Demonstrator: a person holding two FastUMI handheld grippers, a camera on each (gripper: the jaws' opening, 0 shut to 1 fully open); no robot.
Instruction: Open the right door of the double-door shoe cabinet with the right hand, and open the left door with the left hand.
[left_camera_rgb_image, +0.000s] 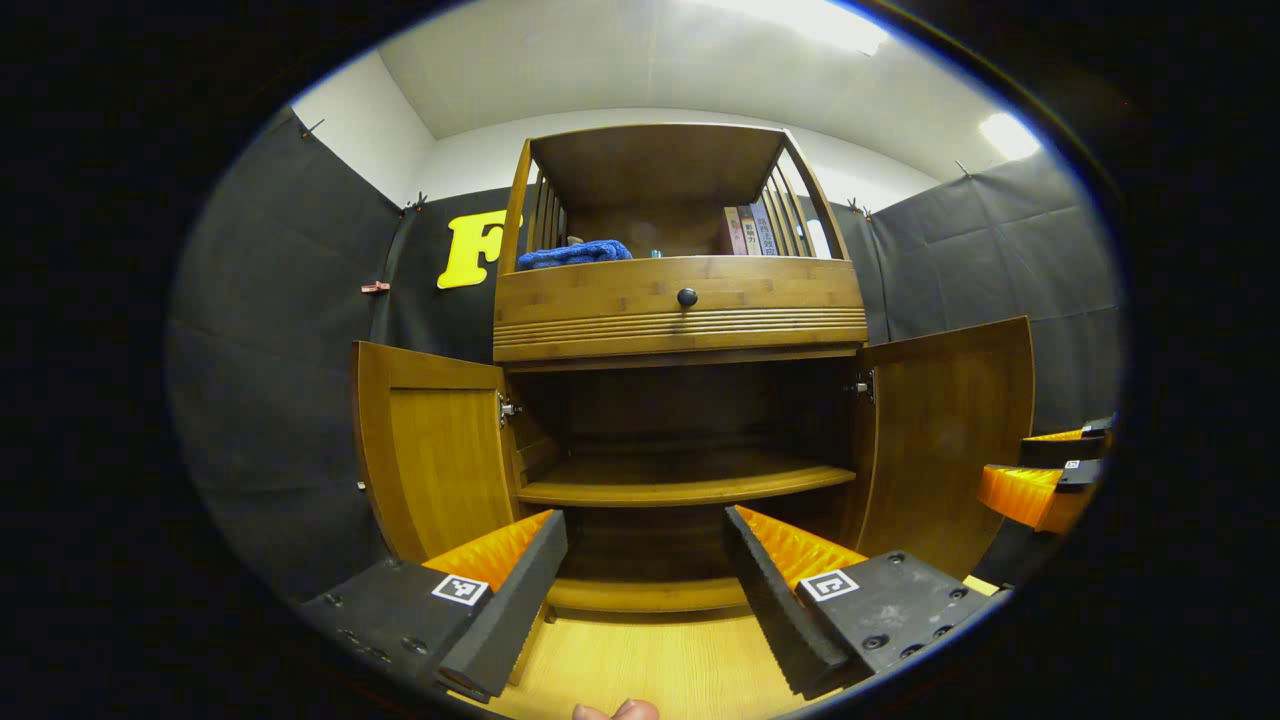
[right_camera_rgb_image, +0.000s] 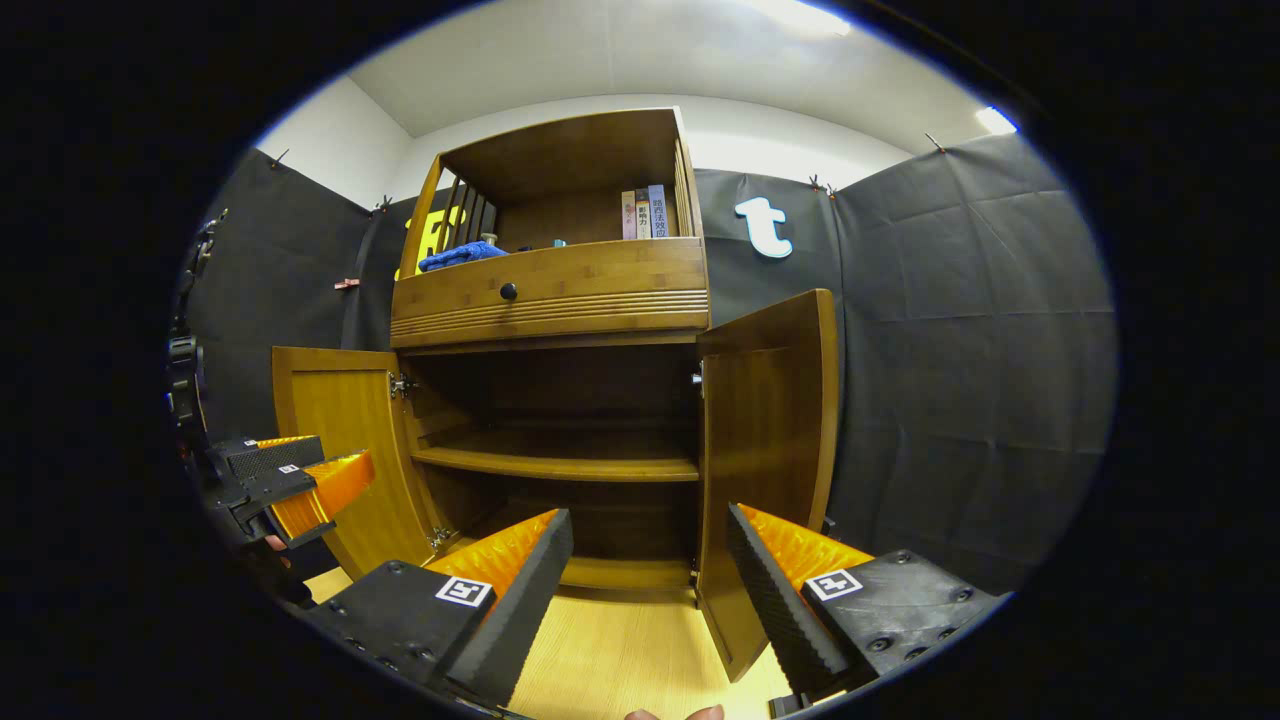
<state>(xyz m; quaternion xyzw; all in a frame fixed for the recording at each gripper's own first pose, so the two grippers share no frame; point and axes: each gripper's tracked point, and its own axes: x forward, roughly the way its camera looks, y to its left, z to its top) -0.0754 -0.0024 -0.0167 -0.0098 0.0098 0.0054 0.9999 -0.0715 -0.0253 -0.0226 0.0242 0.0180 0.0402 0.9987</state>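
Left gripper view: left gripper (left_camera_rgb_image: 645, 560) facing open cabinet (left_camera_rgb_image: 680, 400).

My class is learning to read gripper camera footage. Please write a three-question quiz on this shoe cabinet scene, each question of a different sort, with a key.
1. True or false: both lower doors of the shoe cabinet are swung open.
2. Multiple choice: what lies on the top shelf, at its left end? A) a blue cloth B) a pair of shoes C) a lamp
3. Short answer: is either gripper clamped on anything?

Key
1. True. The left door and right door both stand open, showing the bare inner shelf.
2. A, the blue cloth; books stand at the right end.
3. No. The left gripper and right gripper are both open, holding nothing.
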